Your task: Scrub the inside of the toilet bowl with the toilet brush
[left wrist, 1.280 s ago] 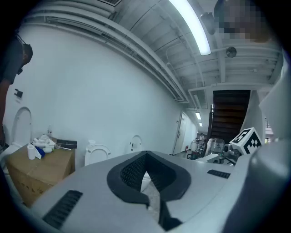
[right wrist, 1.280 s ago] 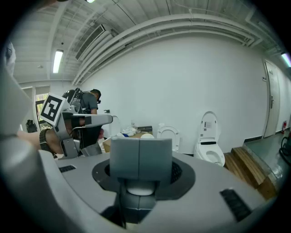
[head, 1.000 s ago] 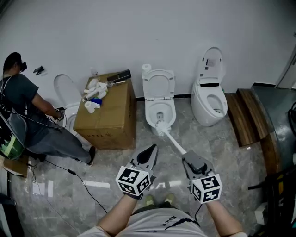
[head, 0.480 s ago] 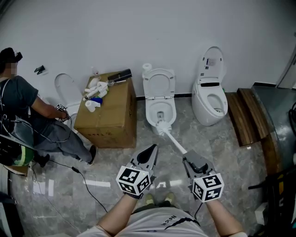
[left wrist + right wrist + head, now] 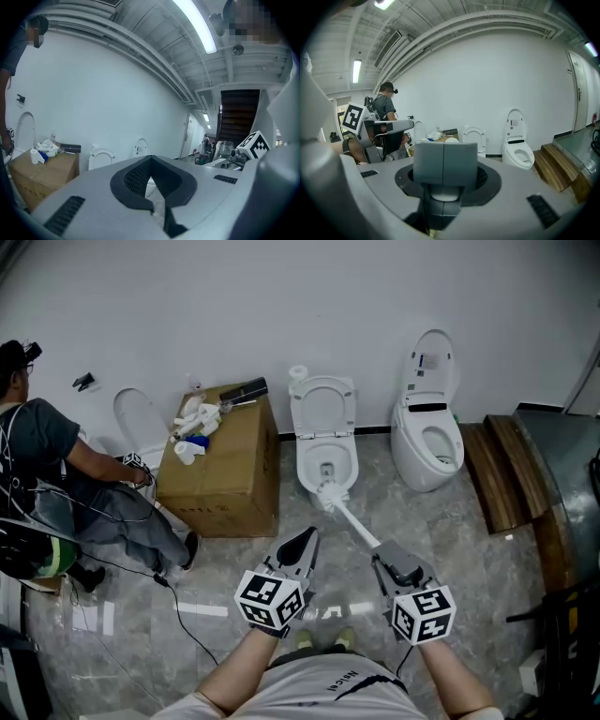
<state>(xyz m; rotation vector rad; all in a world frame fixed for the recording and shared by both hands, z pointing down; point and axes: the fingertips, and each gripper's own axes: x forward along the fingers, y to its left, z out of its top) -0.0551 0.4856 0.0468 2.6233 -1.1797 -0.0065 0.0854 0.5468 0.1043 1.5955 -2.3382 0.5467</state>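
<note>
The white toilet [image 5: 324,418] stands against the far wall with its seat and lid raised. The toilet brush [image 5: 349,517] slants from the bowl's front lip, where its white head rests, back to my right gripper [image 5: 382,557], which is shut on the handle's end. In the right gripper view the jaws are closed round a pale handle piece [image 5: 446,193], and the toilet [image 5: 474,138] shows behind them. My left gripper [image 5: 304,543] hovers to the left of the handle, shut and holding nothing. In the left gripper view its jaws [image 5: 150,160] meet at the tip.
A cardboard box [image 5: 221,470] with bottles and rags stands left of the toilet. A second toilet [image 5: 427,442] is to the right, beside wooden steps [image 5: 502,474]. A person [image 5: 66,474] crouches at far left by another toilet [image 5: 137,420]. A cable [image 5: 183,620] trails across the floor.
The person at the left has shifted and straightened a little. The view has drifted slightly. Both grippers and the brush have barely moved.
</note>
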